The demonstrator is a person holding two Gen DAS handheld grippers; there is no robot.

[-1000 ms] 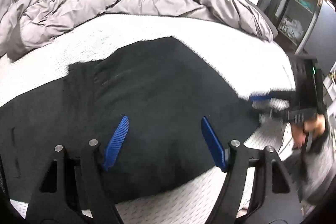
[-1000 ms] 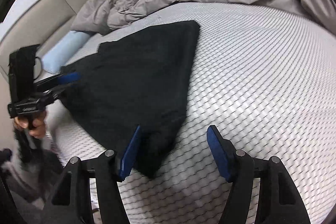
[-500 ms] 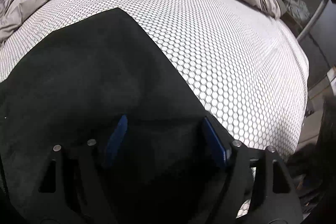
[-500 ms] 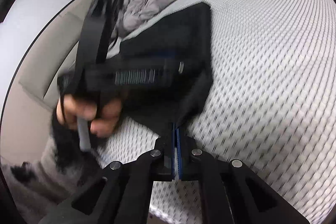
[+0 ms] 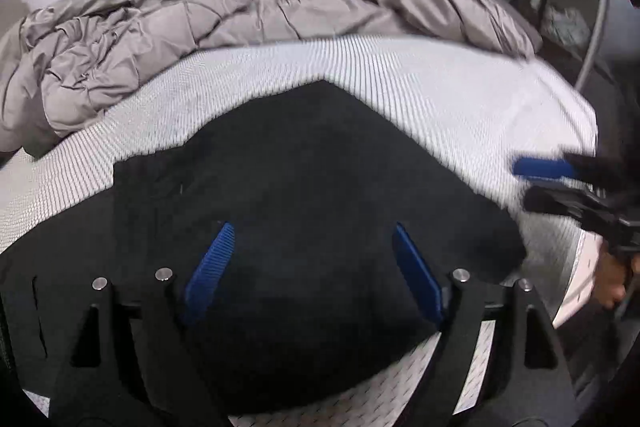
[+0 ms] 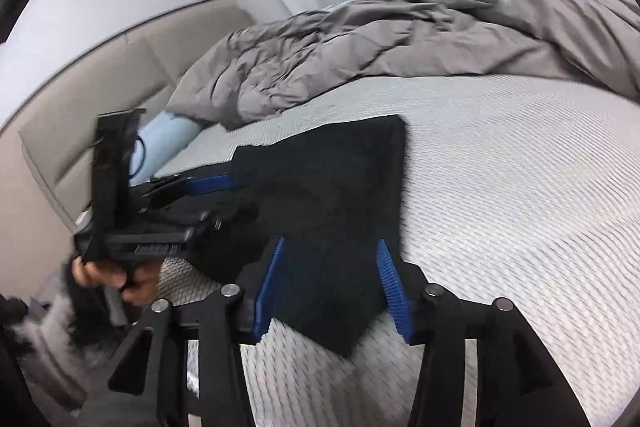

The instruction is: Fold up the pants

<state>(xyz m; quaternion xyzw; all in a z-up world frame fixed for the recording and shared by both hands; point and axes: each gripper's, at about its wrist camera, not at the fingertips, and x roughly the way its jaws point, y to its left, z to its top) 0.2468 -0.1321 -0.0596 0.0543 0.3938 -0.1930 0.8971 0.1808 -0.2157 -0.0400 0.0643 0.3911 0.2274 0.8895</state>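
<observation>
Both pairs of our blue fingers stand apart, gripping nothing: the left gripper (image 5: 310, 267) hangs over the middle of the black pants (image 5: 304, 195), and the right gripper (image 6: 332, 287) straddles their near corner. We see the pants spread flat on the white mattress (image 6: 520, 195), near a rumpled grey duvet (image 5: 200, 23) at the far side.

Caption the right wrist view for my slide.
Open right claw over the black pants corner on the bed; left claw alongside.
</observation>
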